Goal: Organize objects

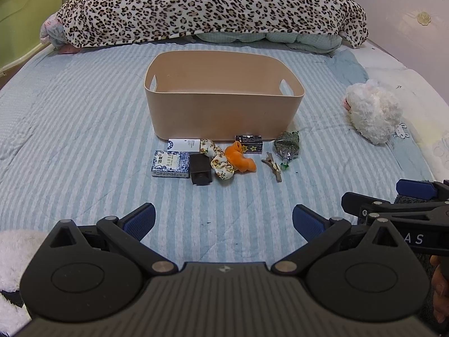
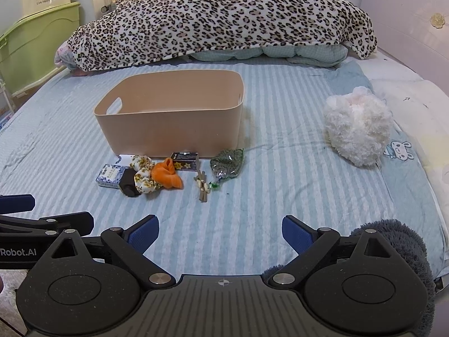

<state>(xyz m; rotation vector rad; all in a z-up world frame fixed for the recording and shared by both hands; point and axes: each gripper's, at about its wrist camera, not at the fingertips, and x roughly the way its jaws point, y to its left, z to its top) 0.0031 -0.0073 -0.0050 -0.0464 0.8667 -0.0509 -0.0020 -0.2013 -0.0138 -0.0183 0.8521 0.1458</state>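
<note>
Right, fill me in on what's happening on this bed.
A person holds two grippers, both open and empty, above a striped bedsheet. The left gripper and right gripper hover short of a cluster of small items: a blue-and-white box, a floral scrunchie, an orange cloth and a hair clip. Behind them the beige bin looks empty. Nothing is grasped yet.

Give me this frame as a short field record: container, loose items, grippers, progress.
container: beige bin, nothing visible inside
loose items: blue-white box, black box, floral scrunchie, orange scrunchie, star-print box, hair clip, green packet, all on the bed in front of the bin
left gripper: jaws open, holding nothing
right gripper: jaws open, holding nothing
progress: nothing binned yet
</note>
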